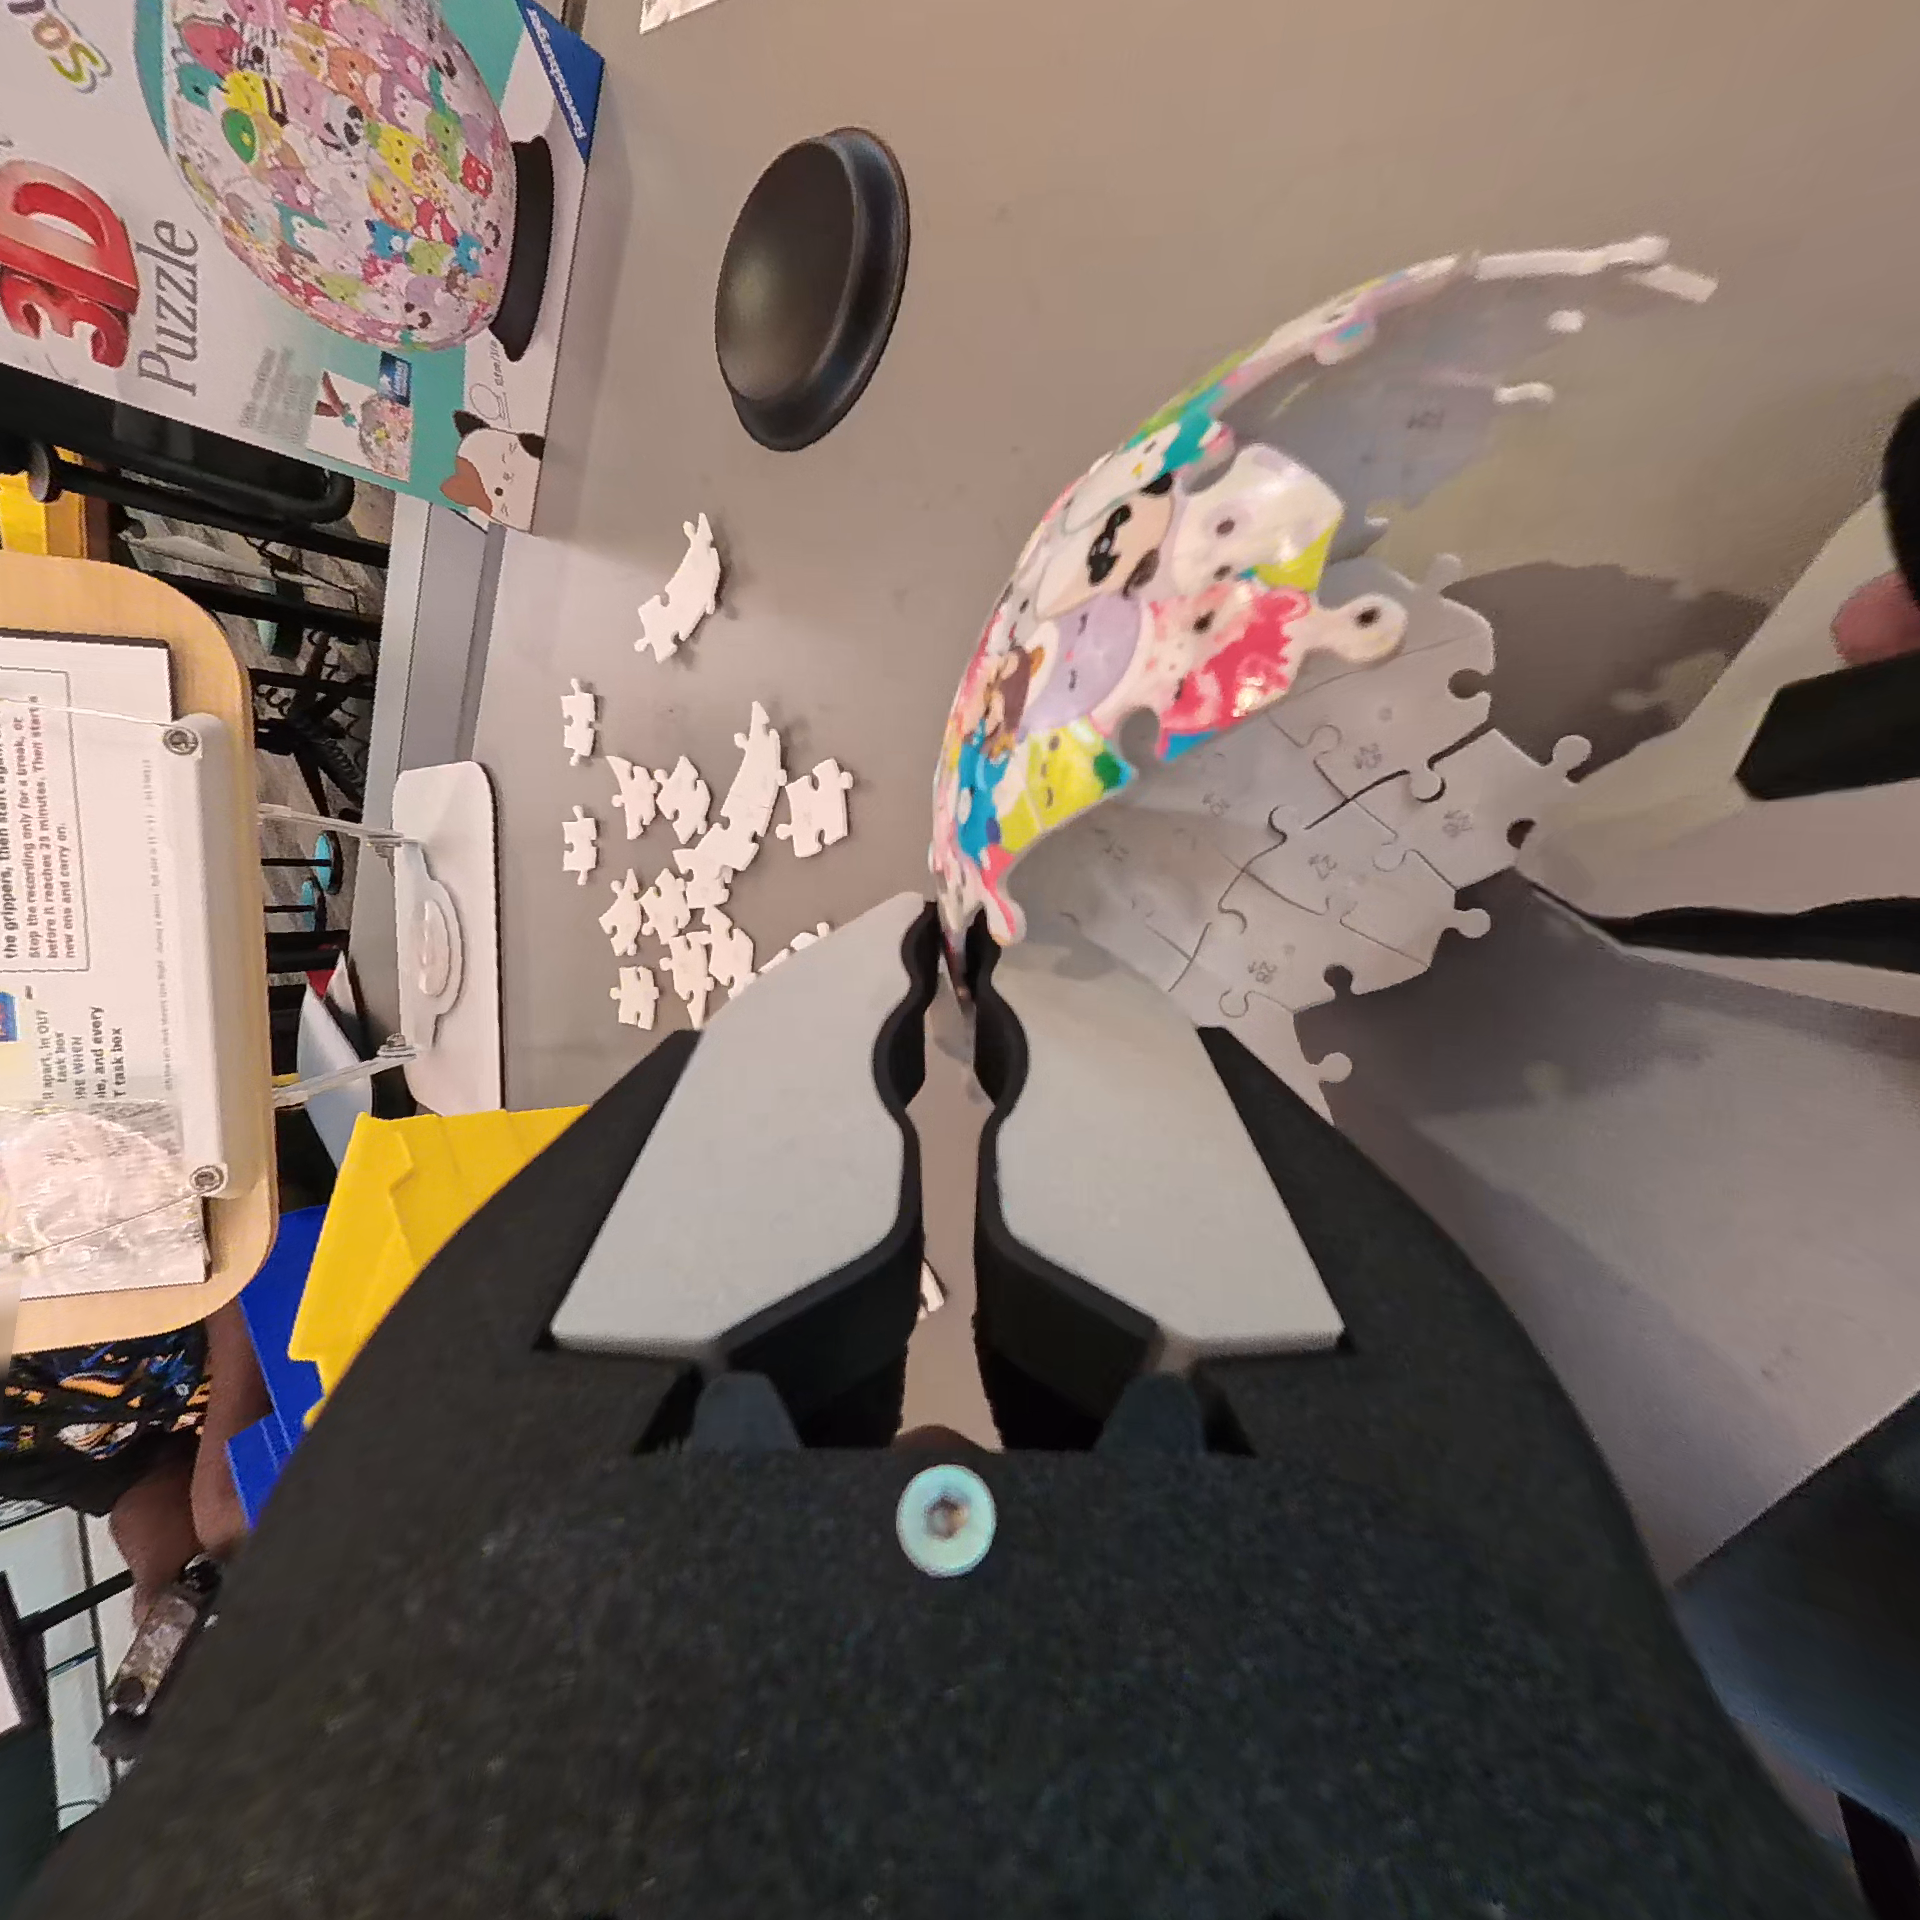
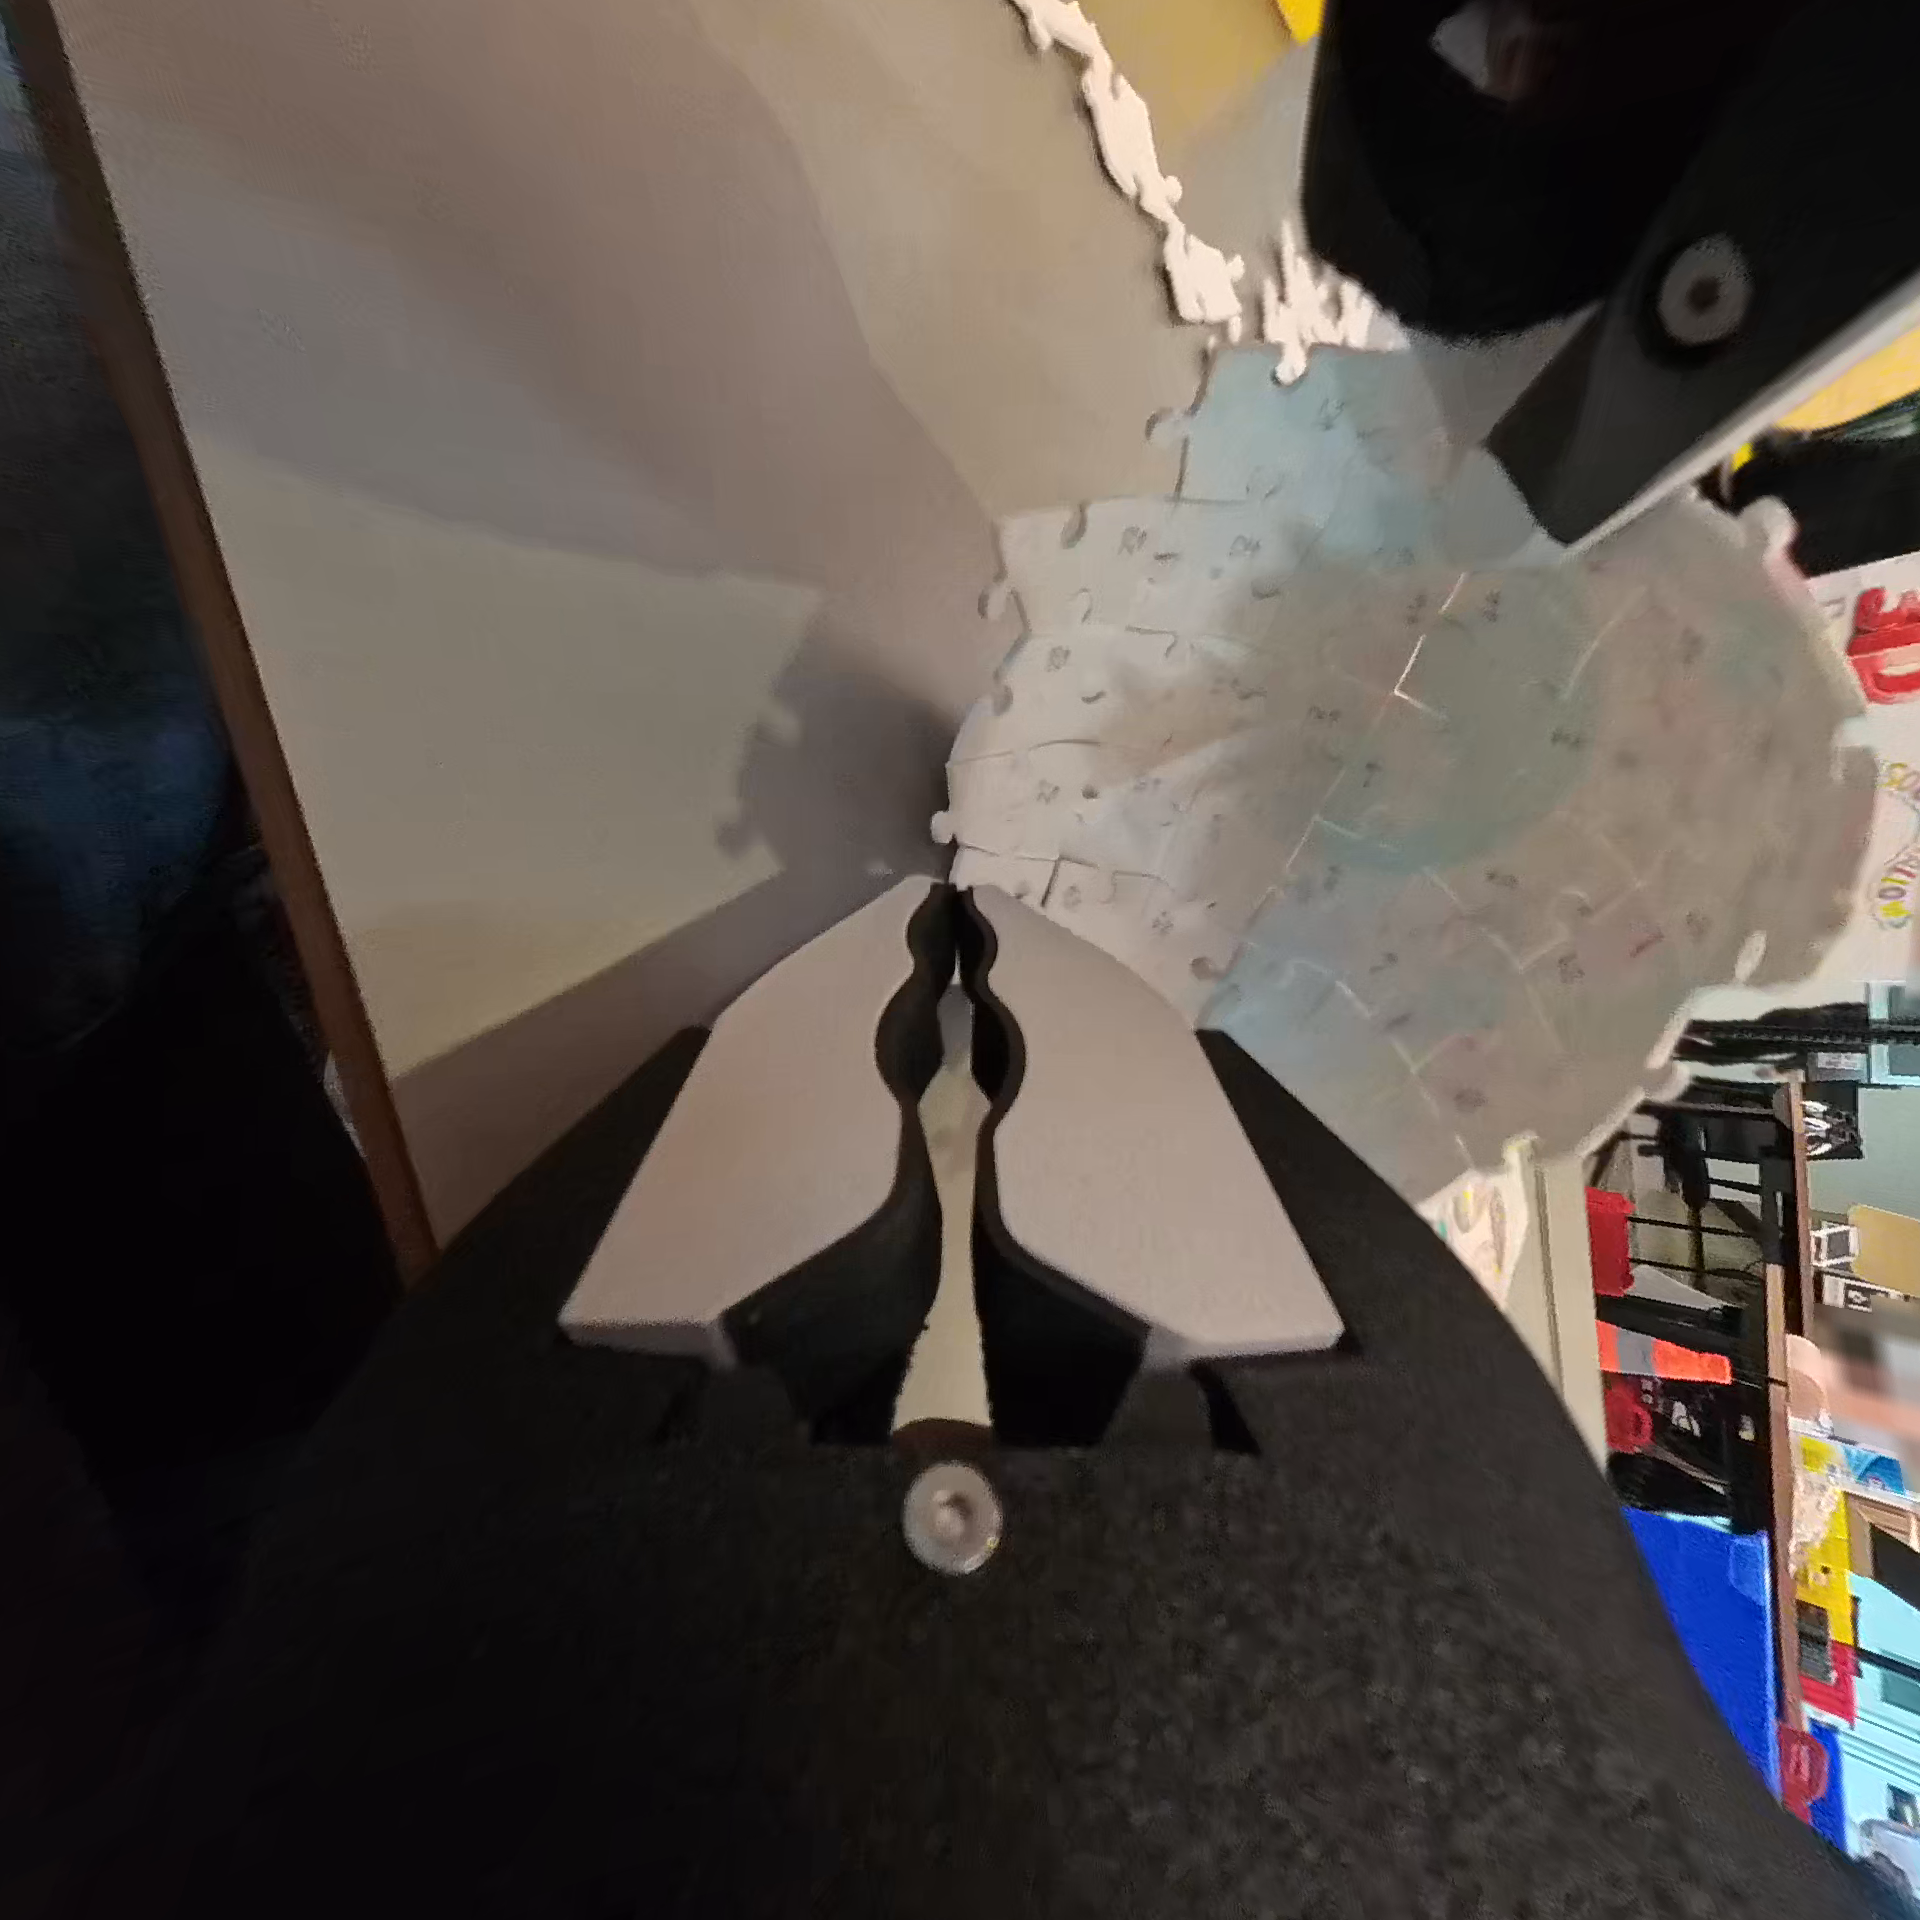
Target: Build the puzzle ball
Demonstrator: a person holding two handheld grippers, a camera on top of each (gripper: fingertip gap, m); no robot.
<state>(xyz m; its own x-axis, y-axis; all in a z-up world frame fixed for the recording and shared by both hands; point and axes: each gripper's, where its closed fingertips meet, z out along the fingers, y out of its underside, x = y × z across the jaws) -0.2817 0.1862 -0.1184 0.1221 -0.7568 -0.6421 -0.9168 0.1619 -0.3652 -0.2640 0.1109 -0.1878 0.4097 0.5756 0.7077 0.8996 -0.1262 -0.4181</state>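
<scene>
Along the left edge of the table, in the left wrist view, I note the puzzle box [image 1: 281,239] overhanging the edge, with the black stand [image 1: 810,291] just beside it and farther in. Below these, near the same edge, lies a heap of loose pieces [image 1: 696,831], all white side up.

Toward the table's middle, my left gripper [image 1: 954,935] is closed on the lower rim of the partial puzzle ball [image 1: 1143,644], pinching it by one edge piece. The shell is raised off the table, printed side toward the box, grey numbered inside toward the right. Its upper rim is motion-blurred.

At the right, my right gripper [image 2: 952,896] is likewise clamped on a rim piece of the same shell [image 2: 1403,748], on the side nearest the table's wood-trimmed edge [image 2: 239,665]. In its view the left gripper's body crosses the upper right corner.

Assessment: the shell is roughly half built and is being turned or steadied between two thin pinches. To do this well I would:
- keep both grips at the rim and move them together, as any twist between them could pop the joints;
- bring the open rim to face the loose pieces;
- set the shell down, ideally into the stand, before releasing either gripper to fetch a piece.

Risk: the ragged upper rim looks the weakest part.
</scene>
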